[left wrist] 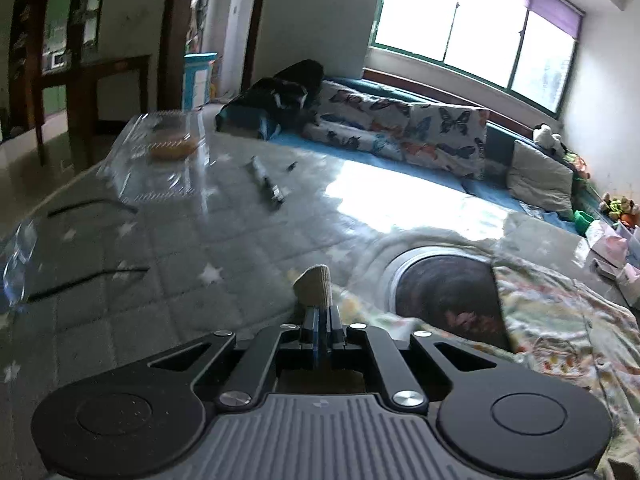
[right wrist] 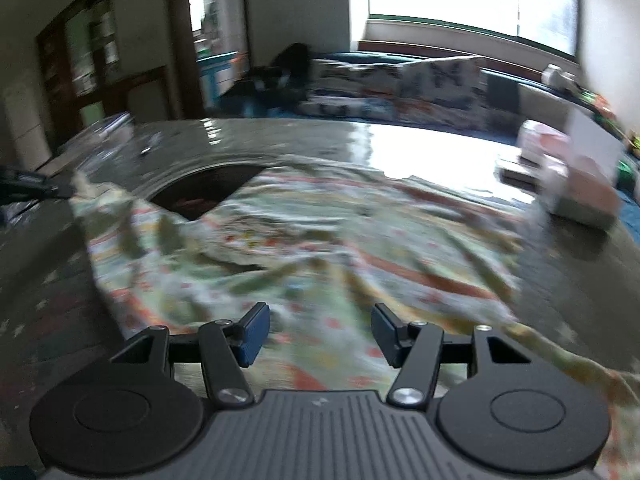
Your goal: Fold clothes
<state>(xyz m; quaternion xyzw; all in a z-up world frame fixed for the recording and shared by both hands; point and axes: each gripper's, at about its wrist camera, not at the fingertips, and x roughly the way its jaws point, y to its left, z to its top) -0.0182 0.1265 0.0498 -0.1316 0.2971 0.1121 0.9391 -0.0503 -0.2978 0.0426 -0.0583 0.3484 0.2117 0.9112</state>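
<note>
A light garment with a colourful print (right wrist: 320,232) lies crumpled on the glossy star-patterned table cover (left wrist: 160,280). It partly covers a dark round inset in the table (left wrist: 444,296). My left gripper (left wrist: 322,320) is shut on an edge of the garment (left wrist: 560,320); a beige fold of cloth (left wrist: 313,286) sticks up past its fingertips. In the right wrist view that gripper (right wrist: 28,186) holds the garment's far left corner. My right gripper (right wrist: 320,334) hangs open just above the near part of the garment, with nothing pinched between its blue pads (right wrist: 254,334).
A clear plastic container holding something yellow (left wrist: 168,148) stands at the table's far left, with pen-like items (left wrist: 268,184) and black cables (left wrist: 92,204) nearby. A pink and white box (right wrist: 576,184) sits at the right edge. A sofa with butterfly cushions (left wrist: 400,128) lies beyond.
</note>
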